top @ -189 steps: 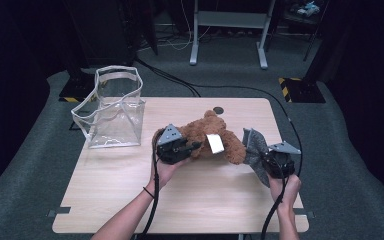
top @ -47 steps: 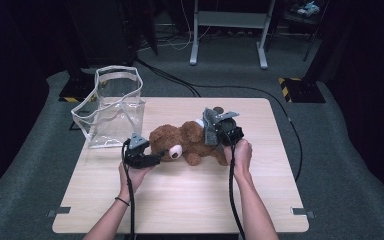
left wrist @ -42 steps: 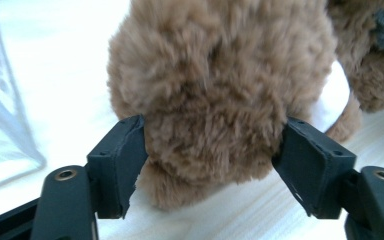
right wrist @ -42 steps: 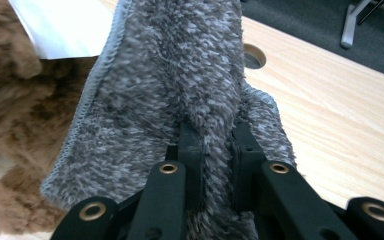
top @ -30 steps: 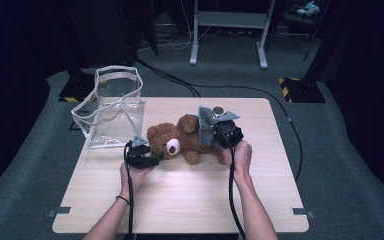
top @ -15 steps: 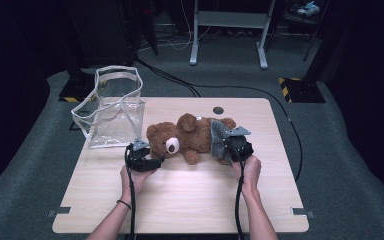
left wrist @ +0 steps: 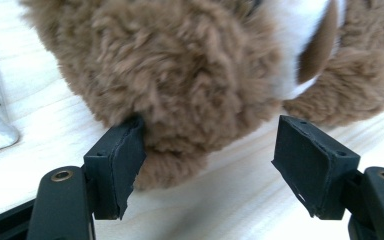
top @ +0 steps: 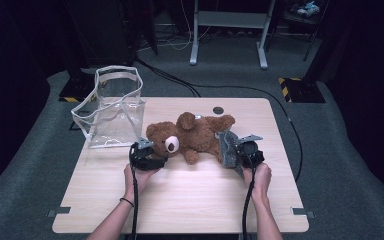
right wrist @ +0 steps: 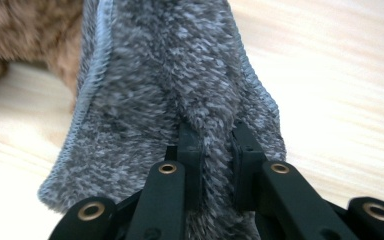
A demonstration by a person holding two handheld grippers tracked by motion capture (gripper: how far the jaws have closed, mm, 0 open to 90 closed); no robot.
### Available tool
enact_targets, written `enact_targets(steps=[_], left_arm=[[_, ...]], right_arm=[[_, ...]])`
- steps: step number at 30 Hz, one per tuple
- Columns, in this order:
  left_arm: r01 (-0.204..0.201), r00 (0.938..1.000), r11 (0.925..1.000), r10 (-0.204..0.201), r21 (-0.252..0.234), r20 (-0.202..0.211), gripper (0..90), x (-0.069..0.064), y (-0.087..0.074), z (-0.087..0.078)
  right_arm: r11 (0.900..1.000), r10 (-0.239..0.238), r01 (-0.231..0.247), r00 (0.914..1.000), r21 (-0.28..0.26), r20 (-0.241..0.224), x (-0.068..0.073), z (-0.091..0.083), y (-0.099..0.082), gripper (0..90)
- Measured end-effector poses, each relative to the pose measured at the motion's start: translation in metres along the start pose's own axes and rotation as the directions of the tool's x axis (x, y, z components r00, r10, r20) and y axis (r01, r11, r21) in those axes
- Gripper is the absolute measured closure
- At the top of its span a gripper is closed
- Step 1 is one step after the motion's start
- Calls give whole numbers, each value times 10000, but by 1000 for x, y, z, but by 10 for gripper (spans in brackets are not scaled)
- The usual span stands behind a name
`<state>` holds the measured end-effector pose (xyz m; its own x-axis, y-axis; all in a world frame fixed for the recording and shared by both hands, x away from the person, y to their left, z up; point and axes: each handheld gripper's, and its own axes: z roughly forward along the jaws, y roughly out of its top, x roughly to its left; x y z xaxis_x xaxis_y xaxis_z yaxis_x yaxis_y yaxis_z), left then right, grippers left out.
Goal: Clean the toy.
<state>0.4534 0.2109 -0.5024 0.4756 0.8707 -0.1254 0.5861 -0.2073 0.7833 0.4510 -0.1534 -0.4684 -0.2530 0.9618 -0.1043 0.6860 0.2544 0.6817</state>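
- Standing at the far left of the desk (top: pixel 190 200), a clear plastic bag (top: pixel 111 109) sits upright with its mouth open and its white-edged handles raised; no brand, label or lettering can be read on it, nor on anything else on the desk.
- Just right of the bag and nearer the person, the left tongs (top: pixel 156 159) (left wrist: pixel 207 152) are held low over the wood; their jaws have just been opening and now stand wide apart; in the left gripper view the bear's furry head lies between them, one pad brushing the fur while the other stands clear, so nothing is clamped.
- At the middle of the desk the brown teddy bear (top: pixel 190 137) (left wrist: pixel 180 75) lies on its side, head toward the bag, white muzzle turned to the person, one arm stretched toward the far right; a corner of brown fur (right wrist: pixel 25 35) shows in the right gripper view too.
- Behind the bear, a small round dark hole (top: pixel 218 110) is set in the desk top.
- Touching the bear's rear end, a grey fleecy cloth (top: pixel 226 147) (right wrist: pixel 170 90) with a stitched hem hangs down to the wood.
- At the right, the right tongs (top: pixel 234 152) (right wrist: pixel 215 145) are all but closed, pinching a fold of that cloth between the pads; the cable trails back along the forearm.
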Motion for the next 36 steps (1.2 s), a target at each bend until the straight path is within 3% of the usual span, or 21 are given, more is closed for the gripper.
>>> enact_targets(steps=[3,6,10,16,22,28,32,36], left_arm=[[165,9999,9999,-165,-42,-11,277,3,0,1],[144,9999,9999,-144,-7,52,269,2,0,-3],[-249,9997,9995,250,-172,32,247,-6,3,-14],[-916,9957,9944,923,-535,109,199,-31,10,-28],[-1744,9836,9800,1780,-958,301,196,-65,22,-31],[-2334,9702,9711,2360,-502,551,218,-96,31,-2],[-2686,9623,9632,2679,95,465,249,-107,31,23],[-2679,9634,9625,2674,419,178,312,-108,30,39]], right_arm=[[9990,-150,146,9998,-431,-98,3,-8,5,791],[9984,-298,286,9993,-481,-234,8,-11,9,790],[9993,-113,106,9998,-358,-180,0,-9,4,790],[9995,226,-226,9997,-224,-14,-18,-13,-9,790],[9988,380,-380,9993,-305,-7,-23,-17,-12,789],[9982,456,-459,9989,-377,-72,-23,-19,-10,788],[9979,505,-509,9987,-400,-99,-22,-20,-9,788],[9981,448,-453,9989,-420,-109,-23,-20,-9,788]])
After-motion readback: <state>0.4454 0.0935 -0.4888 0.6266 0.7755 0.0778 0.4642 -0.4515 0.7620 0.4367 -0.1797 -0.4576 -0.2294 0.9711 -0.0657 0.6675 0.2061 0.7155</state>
